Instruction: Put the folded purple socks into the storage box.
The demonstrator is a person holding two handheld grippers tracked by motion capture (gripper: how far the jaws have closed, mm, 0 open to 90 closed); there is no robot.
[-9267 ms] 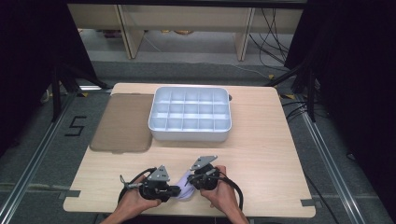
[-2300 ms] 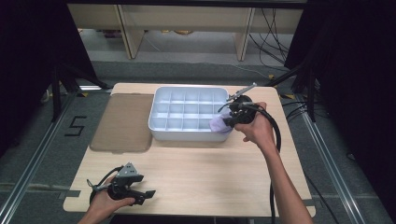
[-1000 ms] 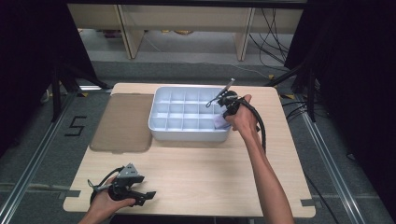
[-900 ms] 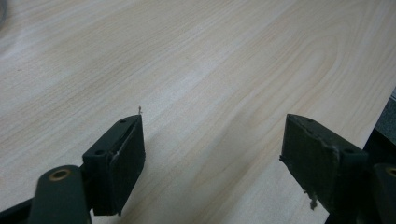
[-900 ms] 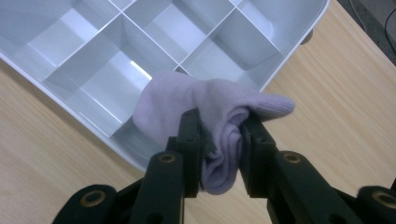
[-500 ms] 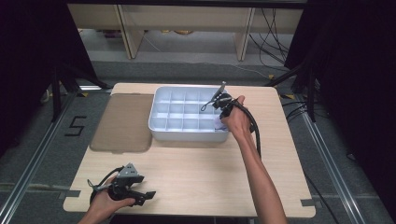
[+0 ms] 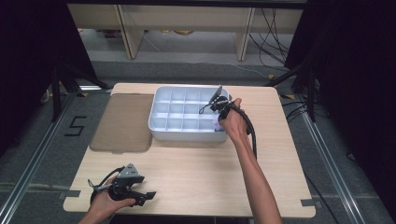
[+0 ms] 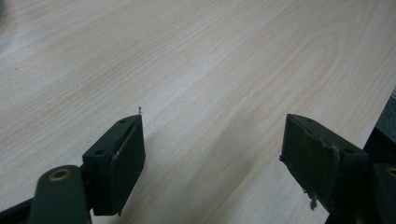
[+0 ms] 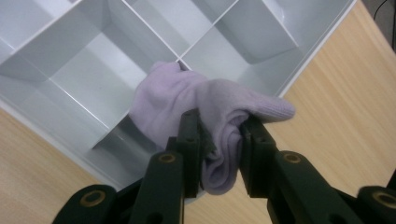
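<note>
Right hand-held gripper [image 9: 219, 135] dropped w/ lilac sock [image 9: 205, 100] clamped over tray [image 9: 322, 42]; left [image 8: 212, 149] wide.

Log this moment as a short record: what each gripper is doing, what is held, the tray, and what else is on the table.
right gripper: shut on the lilac sock, above the tray's near right corner
lilac sock: bunched between the fingers, hanging over a compartment corner
tray: white, divided into compartments; those in sight hold nothing
left gripper: open, nothing between its fingers, low over the table near its front left edge
table: light wood
brown mat: flat, left of the tray
</note>
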